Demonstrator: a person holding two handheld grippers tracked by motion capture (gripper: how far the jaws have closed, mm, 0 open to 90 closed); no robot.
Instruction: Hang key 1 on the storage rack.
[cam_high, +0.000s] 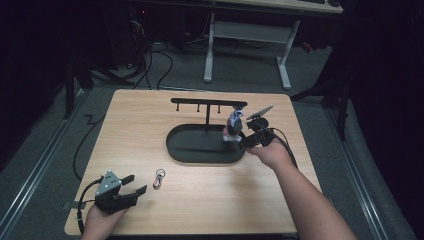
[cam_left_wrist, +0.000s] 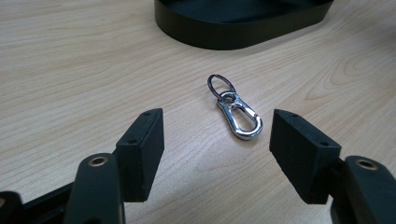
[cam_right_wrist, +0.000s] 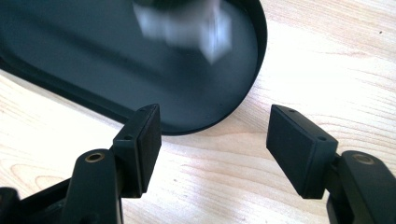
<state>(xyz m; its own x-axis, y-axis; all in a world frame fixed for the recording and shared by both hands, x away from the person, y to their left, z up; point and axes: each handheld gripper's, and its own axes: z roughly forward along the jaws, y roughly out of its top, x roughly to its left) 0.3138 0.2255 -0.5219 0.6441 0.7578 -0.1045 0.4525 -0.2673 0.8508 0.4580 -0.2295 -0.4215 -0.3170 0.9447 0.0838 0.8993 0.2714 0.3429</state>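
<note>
Left hand-held gripper (cam_left_wrist: 212, 154) gapes empty before the clip (cam_left_wrist: 236, 108) near the surface's (cam_high: 150, 115) front-left corner; right hand-held gripper (cam_right_wrist: 212, 149) gapes empty at the tray's (cam_right_wrist: 243, 93) rim

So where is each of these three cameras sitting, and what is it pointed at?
High view: above the person's side, looking forward and down on the wooden table; both forearms, left gripper and right gripper show.
Left gripper view: rides the left gripper, looking along its open jaws at a silver key clip on the table.
Right gripper view: rides the right gripper, open jaws over the black tray rim.
Shared: tray and tabletop show in all three views.
</note>
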